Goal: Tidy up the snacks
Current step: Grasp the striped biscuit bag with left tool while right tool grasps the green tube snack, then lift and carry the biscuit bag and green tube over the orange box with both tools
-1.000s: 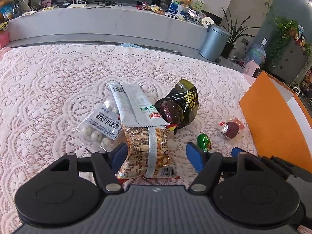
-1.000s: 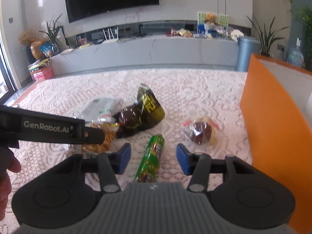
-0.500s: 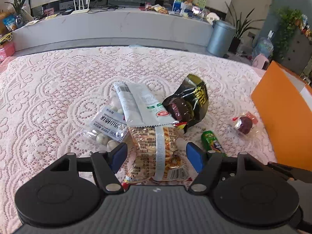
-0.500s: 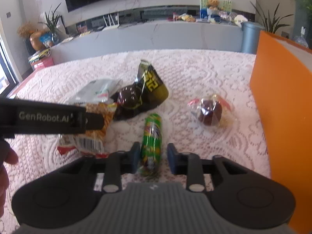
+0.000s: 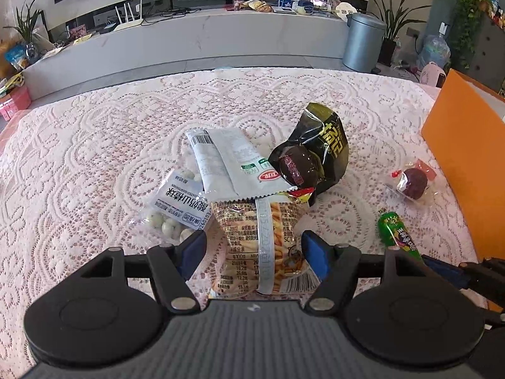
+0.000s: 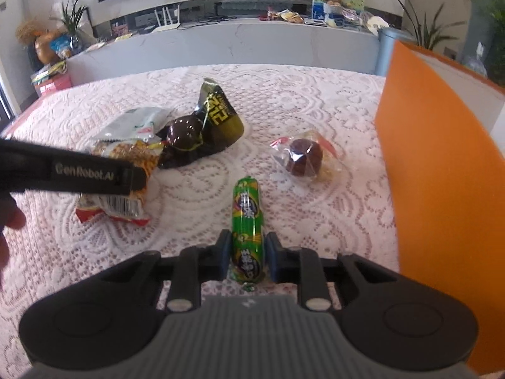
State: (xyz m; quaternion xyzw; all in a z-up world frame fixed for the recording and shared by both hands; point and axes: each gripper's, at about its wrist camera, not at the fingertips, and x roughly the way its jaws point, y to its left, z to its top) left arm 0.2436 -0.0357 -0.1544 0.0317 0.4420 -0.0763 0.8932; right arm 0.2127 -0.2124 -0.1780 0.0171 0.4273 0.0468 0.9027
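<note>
My right gripper (image 6: 247,257) is shut on a green wrapped candy stick (image 6: 247,221), which also shows in the left wrist view (image 5: 397,232). My left gripper (image 5: 254,248) is open, its fingers on either side of a fries-print snack bag (image 5: 265,246) that lies on the lace tablecloth; the bag also shows in the right wrist view (image 6: 126,183). Behind it lie a white packet (image 5: 233,164), a bag of white balls (image 5: 176,208), a black-and-gold packet (image 5: 315,158) and a clear-wrapped dark round sweet (image 5: 413,183). An orange box (image 6: 442,173) stands at the right.
The lace tablecloth (image 5: 94,158) covers the whole table. Beyond the far edge stand a long grey counter (image 5: 189,41) and a metal bin (image 5: 363,41). The left gripper's body (image 6: 69,170) crosses the right wrist view at left.
My right gripper closed around the green candy stick, which was between open fingers a second ago. My left gripper moved forward so the fries-print bag lies deeper between its open fingers.
</note>
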